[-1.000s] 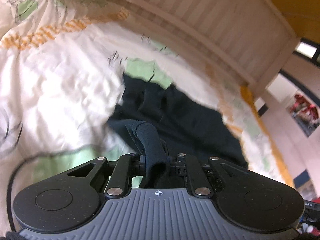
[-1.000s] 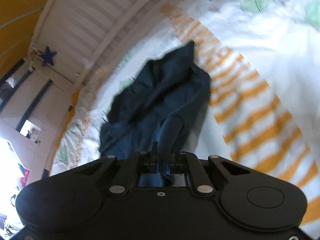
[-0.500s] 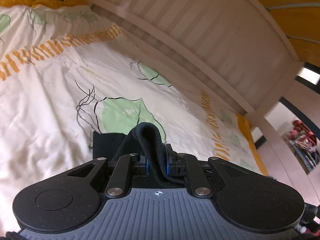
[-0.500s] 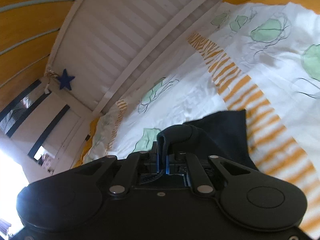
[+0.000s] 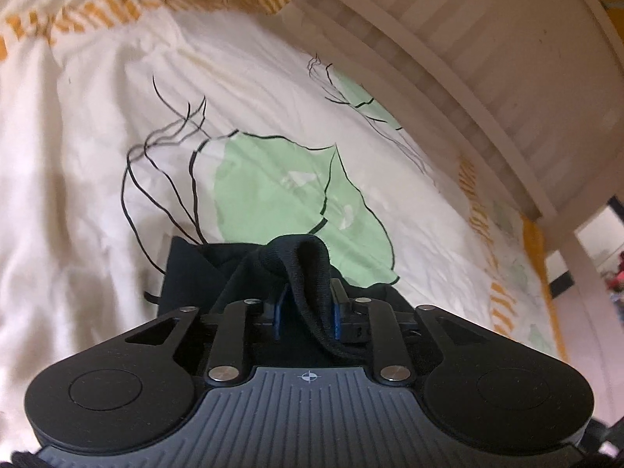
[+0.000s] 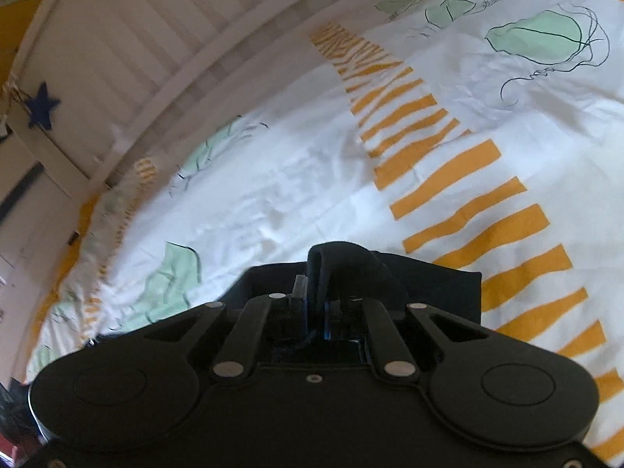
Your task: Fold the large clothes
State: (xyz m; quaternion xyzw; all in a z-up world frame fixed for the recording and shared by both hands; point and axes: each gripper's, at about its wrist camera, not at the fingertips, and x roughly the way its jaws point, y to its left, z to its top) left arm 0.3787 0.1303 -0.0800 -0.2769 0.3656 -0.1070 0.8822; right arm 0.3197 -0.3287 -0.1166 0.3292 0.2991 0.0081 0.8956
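Observation:
A dark navy garment (image 5: 187, 273) lies low on the patterned bed cover (image 5: 97, 148), with a thick hem looped up between the jaws of my left gripper (image 5: 306, 312). Those jaws are opening: a thin gap shows between the left blue pad and the hem, which still hangs there. In the right wrist view my right gripper (image 6: 318, 312) is shut on another fold of the same garment (image 6: 440, 284), which spreads flat on the bed cover (image 6: 273, 195) just beyond the fingers. The rest of the garment is hidden under both gripper bodies.
A white slatted bed rail (image 5: 487, 39) runs along the far side of the bed, also seen in the right wrist view as the rail (image 6: 117, 39) with a blue star (image 6: 43, 105) hanging on it. The cover has green leaves and orange stripes.
Both grippers carried the garment across the bed toward the rail and lower; the spread-out dark cloth ahead is now out of sight beneath them. The left jaws have widened around the hem.

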